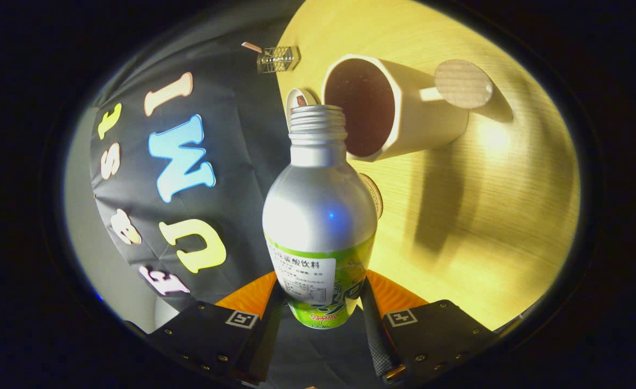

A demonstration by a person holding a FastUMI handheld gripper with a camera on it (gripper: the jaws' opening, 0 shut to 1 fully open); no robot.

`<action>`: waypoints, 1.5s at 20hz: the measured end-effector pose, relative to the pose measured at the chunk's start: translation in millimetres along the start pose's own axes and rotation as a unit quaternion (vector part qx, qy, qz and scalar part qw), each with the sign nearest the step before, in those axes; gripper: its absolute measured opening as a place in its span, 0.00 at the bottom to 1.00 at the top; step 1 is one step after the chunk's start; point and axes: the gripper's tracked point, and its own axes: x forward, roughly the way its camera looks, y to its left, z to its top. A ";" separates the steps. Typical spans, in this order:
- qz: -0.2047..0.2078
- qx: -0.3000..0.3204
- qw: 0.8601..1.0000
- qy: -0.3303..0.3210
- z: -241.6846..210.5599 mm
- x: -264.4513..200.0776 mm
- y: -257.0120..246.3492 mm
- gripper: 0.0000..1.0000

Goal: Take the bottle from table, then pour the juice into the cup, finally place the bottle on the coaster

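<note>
Pouring step: the gripper (320, 308) has both fingers clamped on the lower body of the bottle (319, 216), whose open neck reaches just short of the cup (399, 108) beyond them. Advisable: tilt gradually, keeping the neck above the rim.

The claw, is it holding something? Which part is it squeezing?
Yes. The claw holds the bottle. Both fingers press on the lower body, at the label, one on each side. The open neck points toward the cup.
</note>
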 end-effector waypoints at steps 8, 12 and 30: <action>-0.042 -0.116 0.992 -0.023 -4.8 7.7 -31.4 0.71; -0.071 -0.184 0.980 -0.041 0.8 7.9 -43.0 0.71; -0.164 -0.449 0.869 -0.126 29.5 24.6 -36.0 0.71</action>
